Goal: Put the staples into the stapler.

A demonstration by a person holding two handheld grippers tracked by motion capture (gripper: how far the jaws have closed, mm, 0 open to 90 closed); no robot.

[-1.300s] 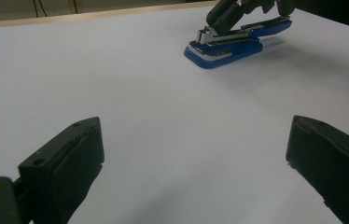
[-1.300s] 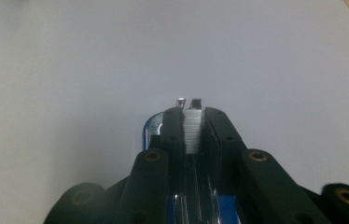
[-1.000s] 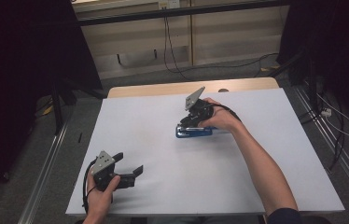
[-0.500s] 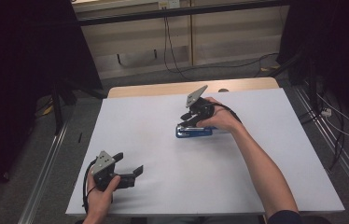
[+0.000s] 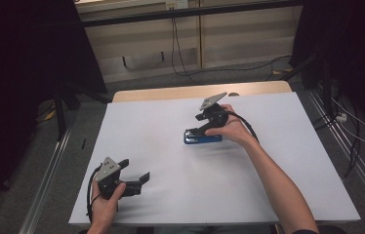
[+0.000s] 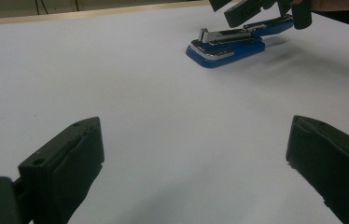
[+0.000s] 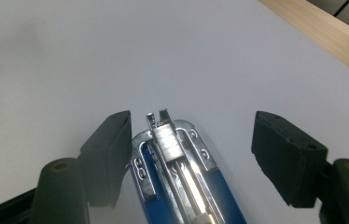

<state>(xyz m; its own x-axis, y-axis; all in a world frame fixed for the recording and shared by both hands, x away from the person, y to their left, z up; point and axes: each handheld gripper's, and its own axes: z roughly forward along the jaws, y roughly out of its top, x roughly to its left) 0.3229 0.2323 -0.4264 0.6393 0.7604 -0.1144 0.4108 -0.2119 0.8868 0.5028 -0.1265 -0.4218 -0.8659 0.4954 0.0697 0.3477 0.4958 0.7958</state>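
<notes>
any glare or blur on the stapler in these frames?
Right gripper view: glare streaks the blue stapler's metal rail, near end soft. Left gripper view: stapler fairly sharp, own jaws blurred. High view: dim, dark surroundings, soft shadow beside the stapler on the table.

High overview; two low tool views, stapler (image 6: 226,44) shared.

Stapler (image 5: 202,138) sole obstacle on tbl (image 5: 171,117)
</notes>
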